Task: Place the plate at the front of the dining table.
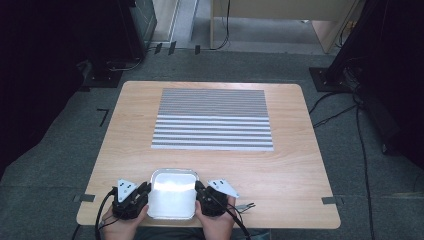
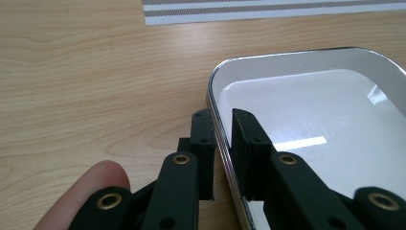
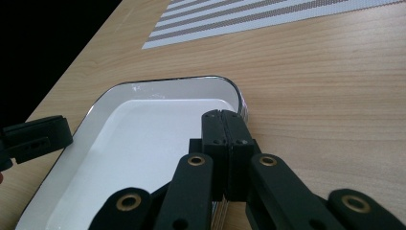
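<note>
The left gripper (image 2: 221, 158) straddles the left rim of the white tray (image 2: 306, 86) — 1 jaw outside the wall, 1 inside — with a narrow gap between them, and the pads do not look pressed on the metal edge; nothing is firmly held there as far as the left gripper view tells. The right gripper (image 3: 223, 143) has its 2 jaws brought fully together at the tray's right rim (image 3: 191, 91), apparently pinching that thin wall, though the rim between the pads is hidden. The tray sits empty at the near edge of the wooden table (image 1: 300, 165), between the 2 hands, well short of the striped mat (image 1: 212, 119) that lies farther out. By my judgement the work is at its start: 1 side looks gripped, the other is not yet clamped, and lifting and carrying the tray remain — the mat looks a likely goal. Both hands (image 1: 117, 225) rest low at the table's edge, grippers pointing inward toward each other across the tray.
</note>
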`<state>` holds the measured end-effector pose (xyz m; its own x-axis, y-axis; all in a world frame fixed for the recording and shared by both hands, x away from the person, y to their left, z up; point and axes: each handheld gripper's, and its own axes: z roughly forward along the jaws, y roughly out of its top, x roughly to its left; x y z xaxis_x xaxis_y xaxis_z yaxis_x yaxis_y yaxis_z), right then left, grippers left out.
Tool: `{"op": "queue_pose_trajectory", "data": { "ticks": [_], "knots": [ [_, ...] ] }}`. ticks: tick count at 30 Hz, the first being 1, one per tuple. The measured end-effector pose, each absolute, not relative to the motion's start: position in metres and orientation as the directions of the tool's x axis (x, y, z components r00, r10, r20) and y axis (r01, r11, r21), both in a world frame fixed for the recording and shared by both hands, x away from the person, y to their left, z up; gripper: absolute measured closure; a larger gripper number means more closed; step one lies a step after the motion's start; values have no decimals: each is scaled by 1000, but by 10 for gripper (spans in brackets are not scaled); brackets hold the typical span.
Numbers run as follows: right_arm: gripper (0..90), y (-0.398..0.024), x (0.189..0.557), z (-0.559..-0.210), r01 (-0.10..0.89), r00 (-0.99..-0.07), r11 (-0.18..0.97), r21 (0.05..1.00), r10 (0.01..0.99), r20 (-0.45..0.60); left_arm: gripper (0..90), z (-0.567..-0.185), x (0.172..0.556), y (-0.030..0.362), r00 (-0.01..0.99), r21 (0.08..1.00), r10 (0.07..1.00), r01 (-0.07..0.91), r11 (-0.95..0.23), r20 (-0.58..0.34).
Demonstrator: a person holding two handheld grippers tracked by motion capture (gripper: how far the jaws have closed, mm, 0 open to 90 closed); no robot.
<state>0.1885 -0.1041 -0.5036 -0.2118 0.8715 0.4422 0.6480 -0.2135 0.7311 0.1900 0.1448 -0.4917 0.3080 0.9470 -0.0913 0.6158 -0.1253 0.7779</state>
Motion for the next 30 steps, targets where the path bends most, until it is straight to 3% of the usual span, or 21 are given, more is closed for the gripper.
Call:
{"op": "queue_pose_trajectory", "data": {
  "ticks": [17,30],
  "knots": [
    [889,-117,192,-507,691,-180,-319,649,793,581,818,-497,189,139,332,759,941,628,-173,-60],
    [885,-122,193,-509,699,-149,-364,616,767,624,814,-497,189,139,334,759,941,627,-174,-60]
  ]
}}
